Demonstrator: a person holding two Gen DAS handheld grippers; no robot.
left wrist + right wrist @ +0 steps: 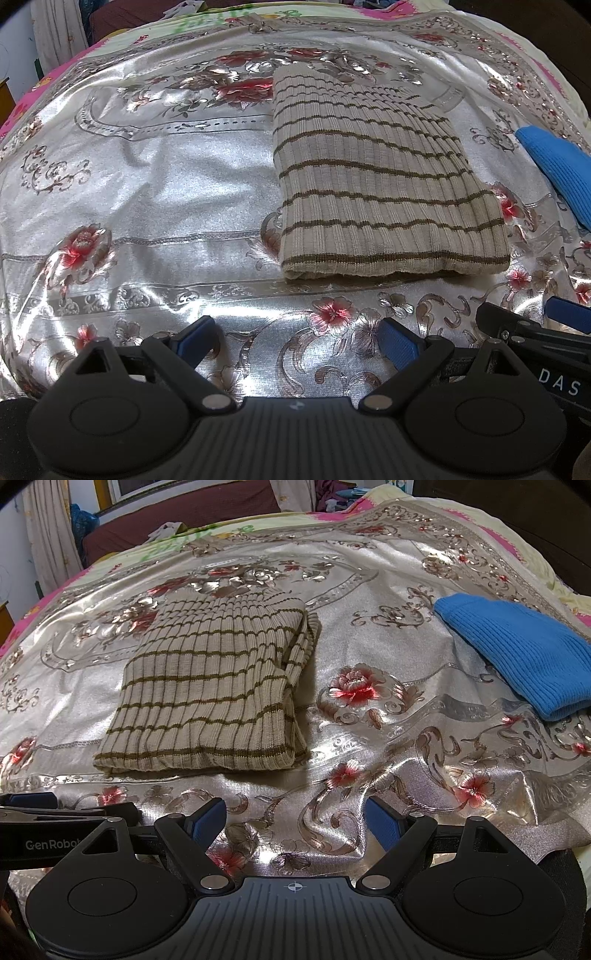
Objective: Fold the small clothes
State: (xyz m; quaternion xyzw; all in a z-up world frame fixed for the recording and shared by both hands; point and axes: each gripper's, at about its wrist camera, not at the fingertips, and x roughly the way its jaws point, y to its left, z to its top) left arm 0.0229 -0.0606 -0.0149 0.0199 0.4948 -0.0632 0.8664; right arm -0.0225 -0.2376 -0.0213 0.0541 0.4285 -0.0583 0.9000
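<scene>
A beige ribbed garment with brown stripes (pixel 373 192) lies folded into a flat rectangle on the shiny floral cloth; it also shows in the right wrist view (pixel 207 694). A blue ribbed garment (pixel 517 650) lies folded to its right, also at the right edge of the left wrist view (pixel 557 170). My left gripper (pixel 299 343) is open and empty, low over the cloth in front of the beige garment. My right gripper (pixel 295 819) is open and empty, beside the left one, in front of both garments.
The silver floral cloth (pixel 147 177) covers a bed with a pink-edged sheet (pixel 495 531) beneath. A dark red headboard or sofa (pixel 184 520) and curtains (pixel 48 528) stand at the back. The right gripper's side shows in the left wrist view (pixel 535 332).
</scene>
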